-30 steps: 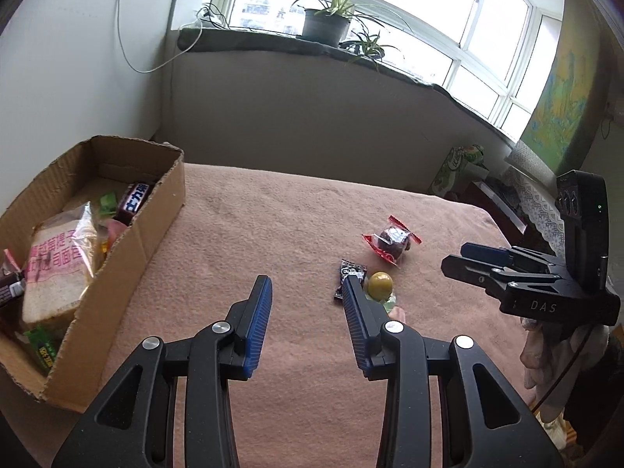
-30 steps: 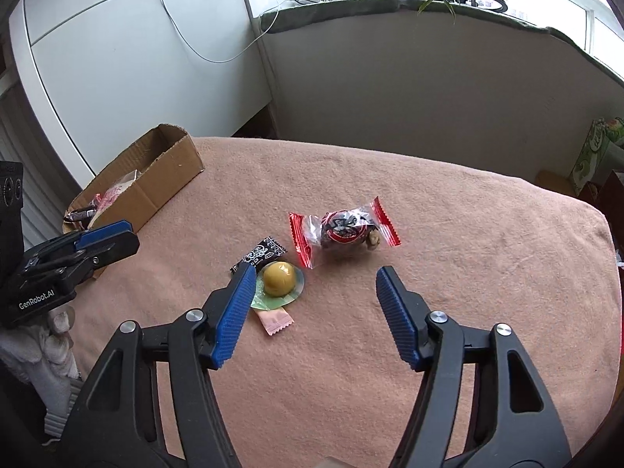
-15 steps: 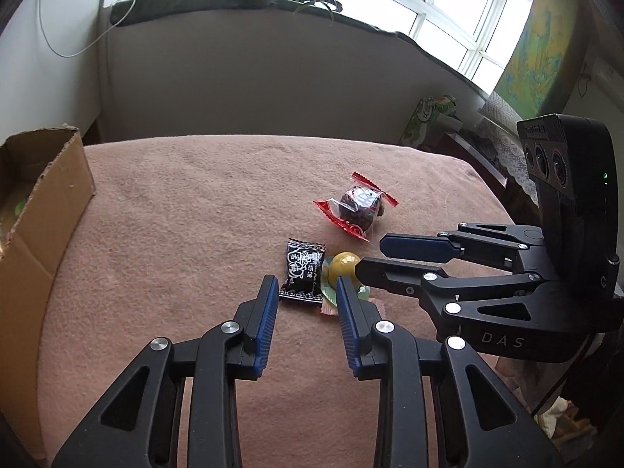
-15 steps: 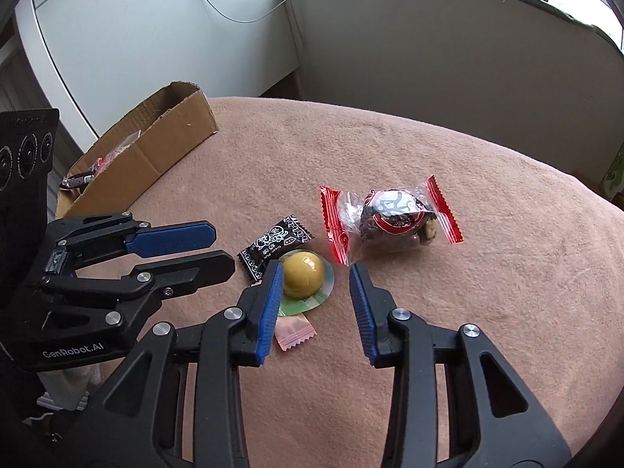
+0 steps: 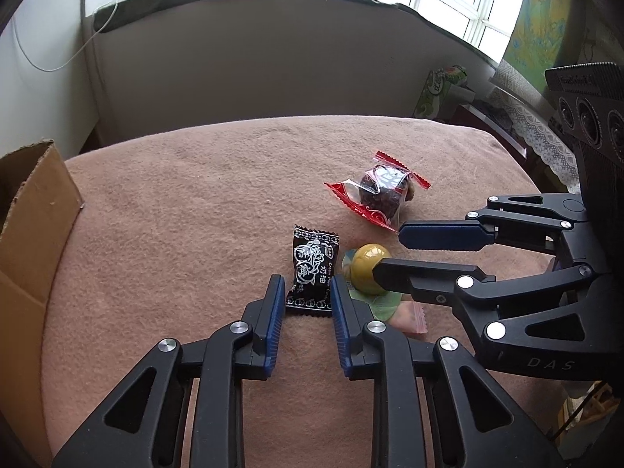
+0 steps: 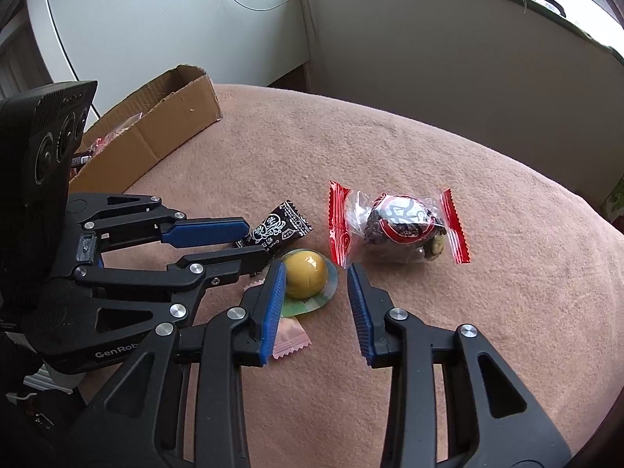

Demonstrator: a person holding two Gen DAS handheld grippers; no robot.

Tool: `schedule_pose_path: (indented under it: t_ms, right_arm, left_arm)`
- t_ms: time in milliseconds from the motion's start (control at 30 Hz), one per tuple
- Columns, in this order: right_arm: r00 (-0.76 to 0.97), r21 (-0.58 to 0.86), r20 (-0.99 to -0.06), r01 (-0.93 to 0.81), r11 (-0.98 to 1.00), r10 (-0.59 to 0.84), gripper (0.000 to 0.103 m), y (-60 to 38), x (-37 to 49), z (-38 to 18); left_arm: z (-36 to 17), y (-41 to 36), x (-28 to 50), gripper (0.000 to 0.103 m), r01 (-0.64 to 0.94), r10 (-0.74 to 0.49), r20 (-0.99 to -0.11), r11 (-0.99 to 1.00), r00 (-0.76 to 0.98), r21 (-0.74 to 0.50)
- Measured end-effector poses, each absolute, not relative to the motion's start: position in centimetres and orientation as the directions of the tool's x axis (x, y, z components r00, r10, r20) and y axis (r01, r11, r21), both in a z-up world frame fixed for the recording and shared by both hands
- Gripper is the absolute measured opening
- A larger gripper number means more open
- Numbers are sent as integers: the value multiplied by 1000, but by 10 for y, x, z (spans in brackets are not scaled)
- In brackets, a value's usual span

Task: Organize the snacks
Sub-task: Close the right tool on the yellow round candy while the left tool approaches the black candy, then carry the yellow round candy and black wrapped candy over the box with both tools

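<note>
Black candy wrapper (image 5: 312, 271) sits pinched by the left gripper (image 5: 306, 286), jaws just closing; right gripper (image 6: 315, 273), nearly shut, straddles yellow candy (image 6: 305, 276), probably for boxing.

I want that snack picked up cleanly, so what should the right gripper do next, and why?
Probably finish closing before any lift. The right gripper, whose jaws have just been closing, straddles the round yellow sweet in its clear plastic cup. One pad touches the sweet, but the other stands apart from it, so it is not yet held.

Black candy packet (image 5: 312, 271), yellow ball sweet (image 5: 368, 267), red-ended cake wrapper (image 5: 380, 191), close together.
</note>
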State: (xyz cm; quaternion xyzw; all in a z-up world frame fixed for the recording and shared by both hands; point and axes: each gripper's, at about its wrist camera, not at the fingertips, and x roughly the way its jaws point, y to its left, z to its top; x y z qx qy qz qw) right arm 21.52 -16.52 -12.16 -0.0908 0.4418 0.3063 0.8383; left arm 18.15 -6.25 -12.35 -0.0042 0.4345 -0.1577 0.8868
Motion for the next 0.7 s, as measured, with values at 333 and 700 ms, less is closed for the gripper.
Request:
schedule_pose_path:
  t_ms: [333, 700]
  right_arm:
    - [408, 100, -813, -605, 790, 416, 35, -148, 222, -133]
    - [411, 92, -814, -607, 789, 411, 34, -146, 221, -133]
  left_arm:
    - [-124, -53, 188, 21, 256, -261, -768, 958, 584, -131]
    - [-125, -63, 199, 23, 275, -261, -777, 954, 573, -118]
